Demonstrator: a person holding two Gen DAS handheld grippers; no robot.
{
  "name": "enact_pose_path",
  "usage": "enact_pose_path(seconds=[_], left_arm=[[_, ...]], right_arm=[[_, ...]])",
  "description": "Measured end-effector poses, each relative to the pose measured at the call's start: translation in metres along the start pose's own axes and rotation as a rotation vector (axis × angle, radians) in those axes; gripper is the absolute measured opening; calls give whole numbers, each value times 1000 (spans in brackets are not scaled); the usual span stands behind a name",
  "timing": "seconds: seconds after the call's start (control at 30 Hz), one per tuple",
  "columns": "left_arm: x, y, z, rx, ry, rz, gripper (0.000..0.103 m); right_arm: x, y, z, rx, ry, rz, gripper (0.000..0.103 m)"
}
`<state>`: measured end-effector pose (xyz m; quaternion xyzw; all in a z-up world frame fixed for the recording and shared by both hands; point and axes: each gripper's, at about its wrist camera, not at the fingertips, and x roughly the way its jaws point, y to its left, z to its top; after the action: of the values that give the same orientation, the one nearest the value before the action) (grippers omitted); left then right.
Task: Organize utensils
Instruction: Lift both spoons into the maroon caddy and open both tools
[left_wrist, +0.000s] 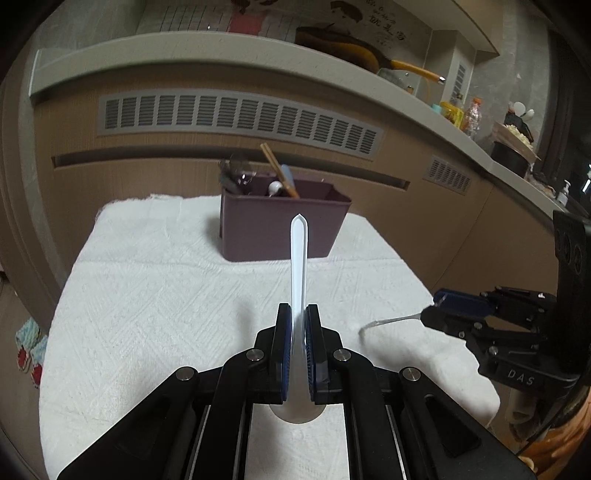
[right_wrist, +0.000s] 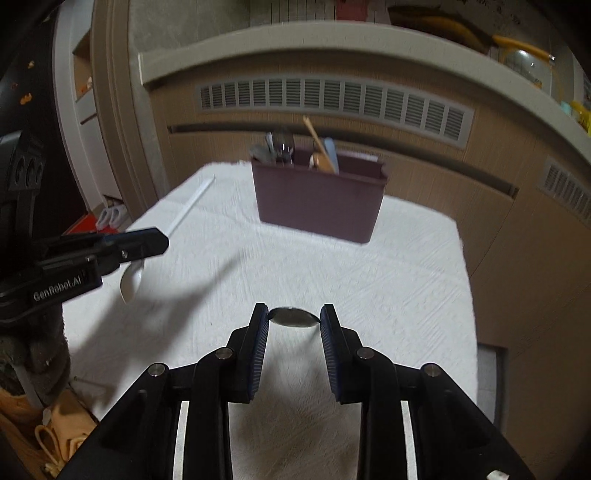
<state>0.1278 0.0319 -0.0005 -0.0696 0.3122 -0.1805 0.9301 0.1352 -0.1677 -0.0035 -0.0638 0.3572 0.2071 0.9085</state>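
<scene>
My left gripper (left_wrist: 298, 314) is shut on a white plastic spoon (left_wrist: 298, 258), its handle pointing forward toward a maroon utensil box (left_wrist: 280, 229), its bowl under the fingers. The box holds chopsticks (left_wrist: 279, 170), metal utensils and a blue one. My right gripper (right_wrist: 294, 314) is shut on a metal spoon (right_wrist: 293, 317), gripping the bowl by its edges above the white cloth. In the left wrist view the right gripper (left_wrist: 436, 306) sits at right with the metal spoon's handle (left_wrist: 391, 320) sticking out. In the right wrist view the left gripper (right_wrist: 162, 240) holds the white spoon (right_wrist: 184, 214).
A white textured cloth (left_wrist: 166, 295) covers the table. The maroon box (right_wrist: 317, 199) stands at its far side, before a wooden cabinet with vent grilles (left_wrist: 236, 118). A shelf above holds a pan (left_wrist: 354, 48) and bottles. Slippers (right_wrist: 110, 216) lie on the floor at left.
</scene>
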Motion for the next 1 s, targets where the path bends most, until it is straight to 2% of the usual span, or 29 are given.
enact_pose_path(seconds=[0.17, 0.4, 0.5, 0.67, 0.8, 0.93, 1.0], left_arm=[[-20, -13, 13, 18, -69, 5, 8], [-35, -32, 58, 87, -271, 39, 8], [-24, -39, 87, 115, -360, 72, 8], [15, -32, 133, 94, -486, 97, 8], [55, -21, 158, 63, -567, 129, 8], [101, -6, 162, 15, -576, 178, 8], [130, 5, 160, -33, -548, 203, 8]], right_arm=[[-26, -1, 20, -10, -75, -23, 26], [-53, -5, 63, -27, -196, -26, 26], [-57, -19, 99, -7, -245, -15, 26], [-52, -46, 154, 37, -302, 8, 26], [-35, -64, 183, 52, -308, 21, 26], [13, -88, 203, 111, -208, 79, 27], [43, -98, 202, 147, -144, 93, 27]])
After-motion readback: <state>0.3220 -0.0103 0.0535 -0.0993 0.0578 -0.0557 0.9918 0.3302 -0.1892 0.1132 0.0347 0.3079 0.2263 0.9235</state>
